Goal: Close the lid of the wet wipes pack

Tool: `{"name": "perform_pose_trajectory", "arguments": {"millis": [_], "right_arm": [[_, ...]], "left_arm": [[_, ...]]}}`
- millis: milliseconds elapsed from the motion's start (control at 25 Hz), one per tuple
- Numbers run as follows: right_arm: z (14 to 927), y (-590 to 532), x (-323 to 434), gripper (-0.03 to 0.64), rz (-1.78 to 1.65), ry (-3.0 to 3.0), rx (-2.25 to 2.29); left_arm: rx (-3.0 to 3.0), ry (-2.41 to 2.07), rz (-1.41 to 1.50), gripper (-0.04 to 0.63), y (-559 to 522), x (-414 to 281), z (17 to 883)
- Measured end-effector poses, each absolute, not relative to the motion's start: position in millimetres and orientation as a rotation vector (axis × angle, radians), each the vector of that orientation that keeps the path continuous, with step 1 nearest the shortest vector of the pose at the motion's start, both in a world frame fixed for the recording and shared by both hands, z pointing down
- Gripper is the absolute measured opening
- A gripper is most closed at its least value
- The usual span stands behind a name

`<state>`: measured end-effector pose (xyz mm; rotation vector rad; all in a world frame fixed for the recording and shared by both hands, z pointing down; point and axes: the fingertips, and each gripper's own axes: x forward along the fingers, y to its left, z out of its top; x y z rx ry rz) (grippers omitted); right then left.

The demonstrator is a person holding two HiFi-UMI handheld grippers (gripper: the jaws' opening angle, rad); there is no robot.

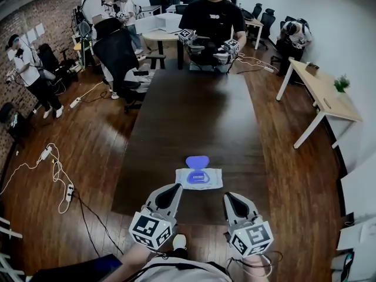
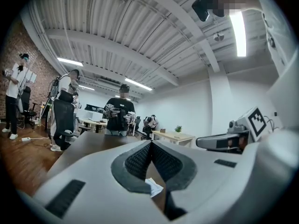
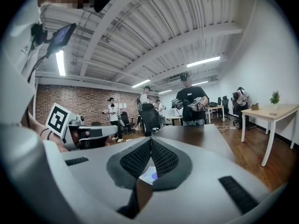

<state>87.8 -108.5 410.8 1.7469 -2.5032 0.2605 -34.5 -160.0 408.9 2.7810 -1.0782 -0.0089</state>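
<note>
A long dark brown wooden table (image 1: 188, 110) stands on a reddish plank floor (image 1: 94, 151) and runs straight away from both tools. A bare brick wall (image 1: 35, 16) is off to the left gripper's (image 1: 174, 188) side. On the right gripper's (image 1: 229, 197) side are white walls and a white desk (image 1: 329, 98) bearing a small green plant (image 1: 341, 84). At the table's far end, dead ahead of the tools, a person in a black shirt (image 1: 211, 22) holds another pair of grippers. White cables (image 1: 56, 169) trail over the floor on the left.

The flat white wet wipes pack (image 1: 200, 180) lies on the near end of the table, just ahead of the two grippers and between their lines. Its blue-violet plastic lid (image 1: 197, 161) is flipped open on the side away from them. Neither tool touches it.

Each gripper has its ribbed pads pressed together with nothing between them.

From the gripper views only a corner of the pack shows, low in the gap under the pads. The print on the pack is too small to read. The person's arms are cut off at the head view's lower edge.
</note>
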Motion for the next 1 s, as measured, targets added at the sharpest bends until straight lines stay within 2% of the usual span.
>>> {"name": "perform_pose_trajectory", "arguments": {"millis": [640,1000], "right_arm": [[417,-170,57,0.005,0.269,-2.481,1.729],[426,-207,69,0.005,0.284,-2.523,1.616]], "left_arm": [[2.784,-0.994,-0.005,0.002,-220,-45,421],[2.739,-1.056,0.036,0.002,-241,-32,432]]}}
